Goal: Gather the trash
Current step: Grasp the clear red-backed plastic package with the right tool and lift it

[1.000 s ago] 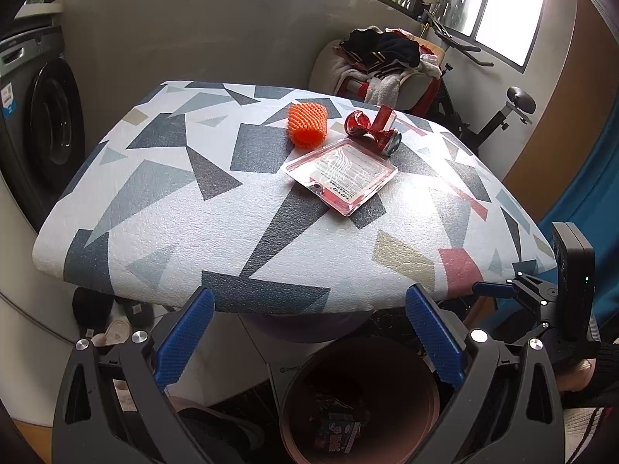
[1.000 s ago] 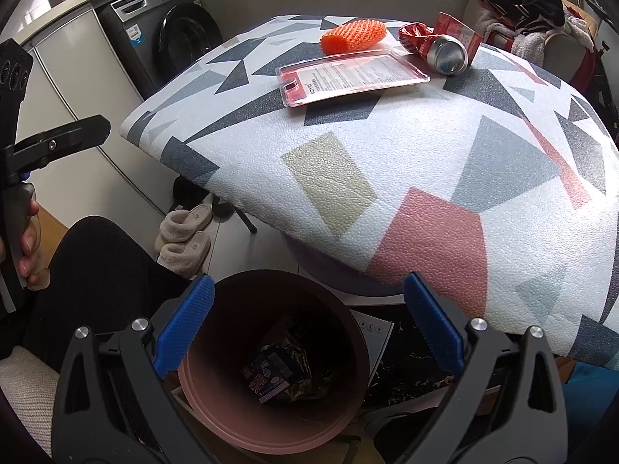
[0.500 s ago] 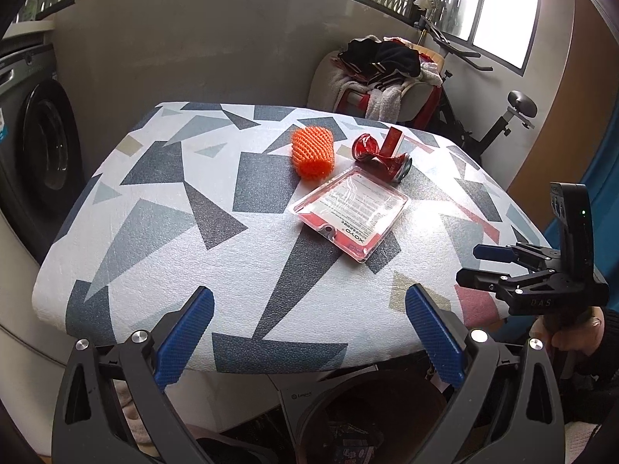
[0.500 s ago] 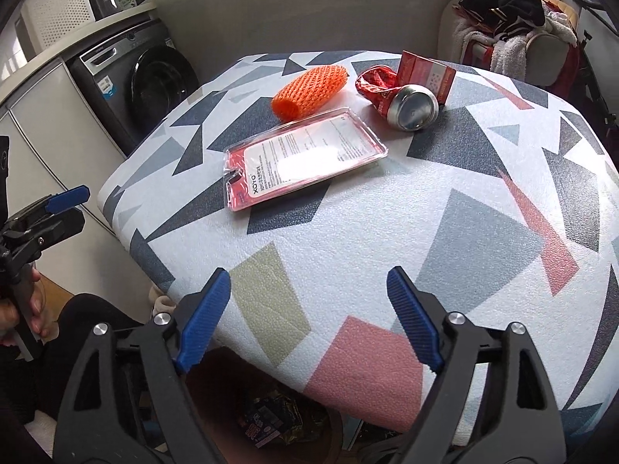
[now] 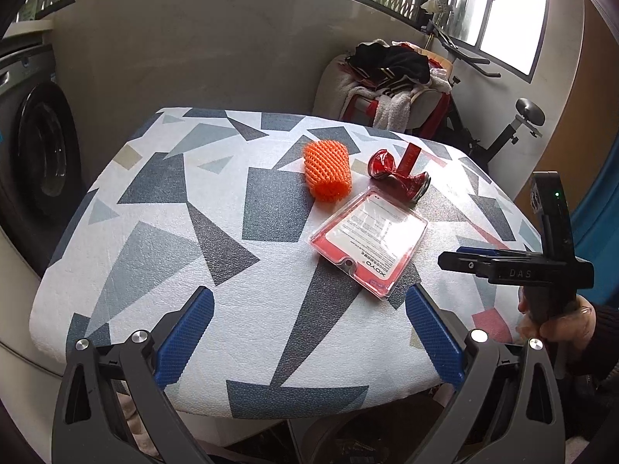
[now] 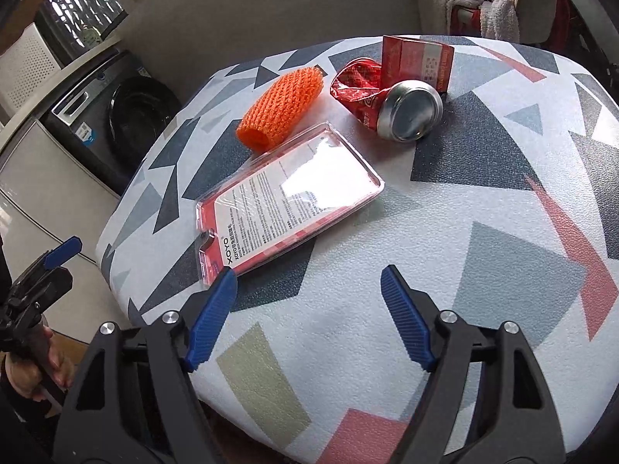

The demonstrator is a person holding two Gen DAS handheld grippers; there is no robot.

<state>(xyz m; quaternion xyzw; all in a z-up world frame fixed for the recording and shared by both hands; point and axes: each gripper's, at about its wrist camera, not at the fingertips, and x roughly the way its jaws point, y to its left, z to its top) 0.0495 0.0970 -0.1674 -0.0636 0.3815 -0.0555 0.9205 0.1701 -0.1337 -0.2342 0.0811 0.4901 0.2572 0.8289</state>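
Note:
Trash lies on a table with a geometric-patterned cloth [image 5: 162, 232] [image 6: 483, 212]: an orange foam net sleeve [image 5: 327, 174] [image 6: 282, 110], a red plastic blister package [image 5: 371, 239] [image 6: 286, 201], a crushed red can [image 5: 398, 179] [image 6: 390, 104] and a small red carton [image 5: 409, 156] [image 6: 418, 62]. My left gripper [image 5: 309, 305] is open and empty over the table's near edge. My right gripper [image 6: 309, 282] is open and empty, its left pad just at the package's near corner. It also shows side-on in the left wrist view [image 5: 476, 261].
A washing machine [image 5: 35, 154] [image 6: 116, 116] stands left of the table. A chair piled with clothes [image 5: 390, 81] and an exercise bike [image 5: 503, 131] stand behind it. The rim of a bin [image 5: 348, 440] shows below the table's near edge.
Both grippers have risen from over the bin to table height and moved forward. The right gripper has closed in on the blister package. The trash has not moved.

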